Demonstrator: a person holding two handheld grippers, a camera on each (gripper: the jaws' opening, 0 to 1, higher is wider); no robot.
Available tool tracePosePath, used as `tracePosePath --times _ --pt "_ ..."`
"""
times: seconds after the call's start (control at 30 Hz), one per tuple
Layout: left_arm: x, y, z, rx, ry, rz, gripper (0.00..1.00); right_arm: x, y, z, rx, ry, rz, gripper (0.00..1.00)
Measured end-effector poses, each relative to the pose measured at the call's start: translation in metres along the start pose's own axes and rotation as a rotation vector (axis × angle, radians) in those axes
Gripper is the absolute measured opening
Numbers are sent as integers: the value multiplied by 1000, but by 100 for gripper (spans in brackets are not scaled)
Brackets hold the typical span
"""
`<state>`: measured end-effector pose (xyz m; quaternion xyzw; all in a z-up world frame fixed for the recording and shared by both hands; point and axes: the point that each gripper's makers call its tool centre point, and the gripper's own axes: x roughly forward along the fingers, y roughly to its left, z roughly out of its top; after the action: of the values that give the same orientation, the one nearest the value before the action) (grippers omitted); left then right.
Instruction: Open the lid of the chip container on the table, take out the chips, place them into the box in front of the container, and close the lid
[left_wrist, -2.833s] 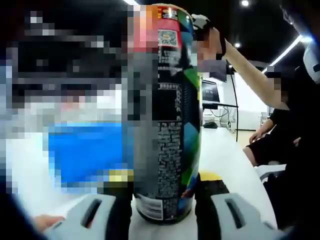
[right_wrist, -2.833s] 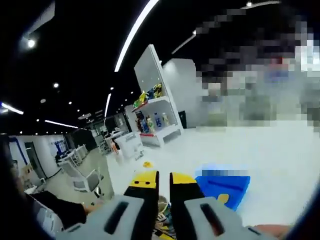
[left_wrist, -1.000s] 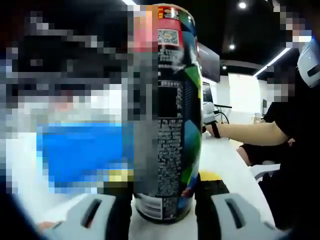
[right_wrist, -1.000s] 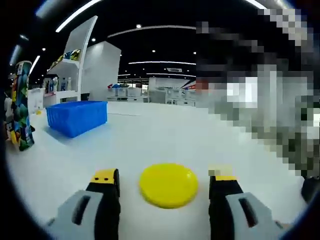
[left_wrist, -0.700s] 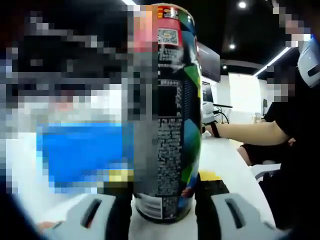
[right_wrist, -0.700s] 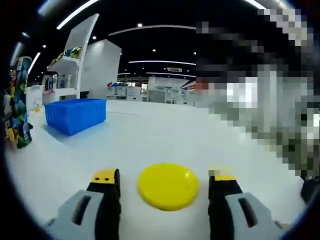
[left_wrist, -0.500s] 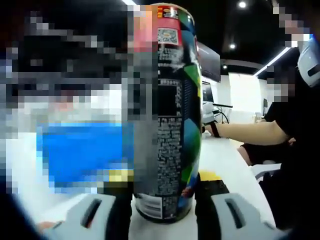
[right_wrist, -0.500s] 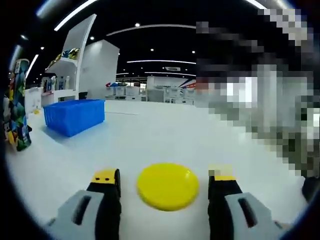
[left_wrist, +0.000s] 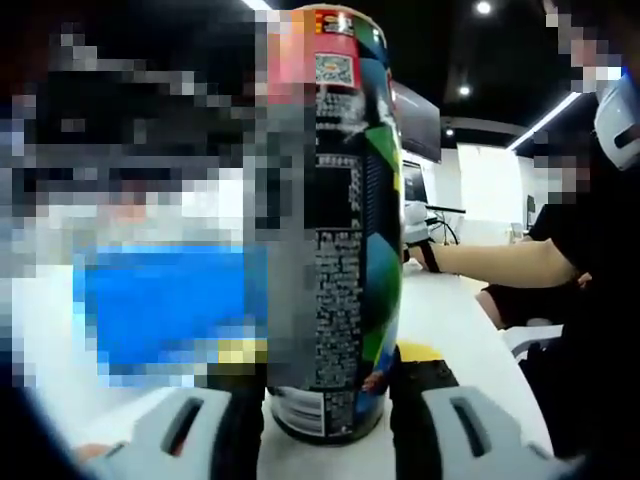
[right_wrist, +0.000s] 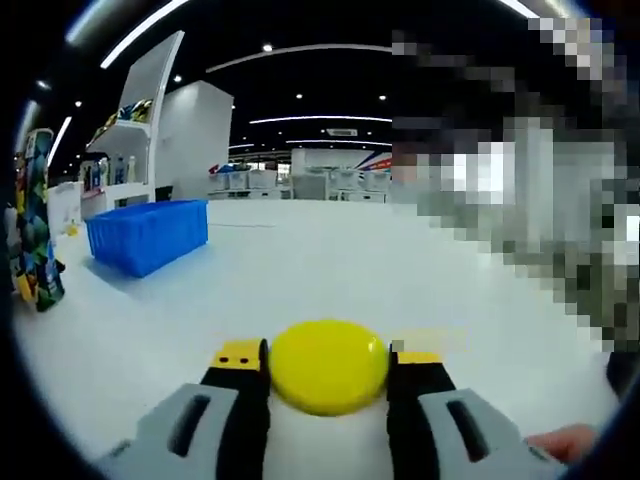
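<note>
Yellow lid (right_wrist: 328, 365) sits pinched between the right gripper (right_wrist: 328, 372) jaws on the desk (right_wrist: 400, 270); blue box (right_wrist: 147, 233) beyond. Left gripper (left_wrist: 325, 400) clasps the can (left_wrist: 335, 220); its print seems unreadable.

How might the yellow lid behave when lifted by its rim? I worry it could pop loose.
The yellow lid looks thin, smooth and probably light. The right gripper pinches only its curved rim, so it may pivot or slip. Being flat, it likely won't roll on the table.
</note>
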<state>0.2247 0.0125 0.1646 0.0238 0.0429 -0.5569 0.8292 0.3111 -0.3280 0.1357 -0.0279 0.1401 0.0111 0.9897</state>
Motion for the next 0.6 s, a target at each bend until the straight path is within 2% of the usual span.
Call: tracePosePath --times 0.47,0.53,0.6 --pt "0 0 -1 1 5 1 49 1 5 -3 0 -1 -5 43" --pt "0 0 -1 2 5 1 49 0 3 -1 -11 -8 -22 44" --pt "0 0 -1 3 5 1 49 3 2 7 14 -42 -2 44"
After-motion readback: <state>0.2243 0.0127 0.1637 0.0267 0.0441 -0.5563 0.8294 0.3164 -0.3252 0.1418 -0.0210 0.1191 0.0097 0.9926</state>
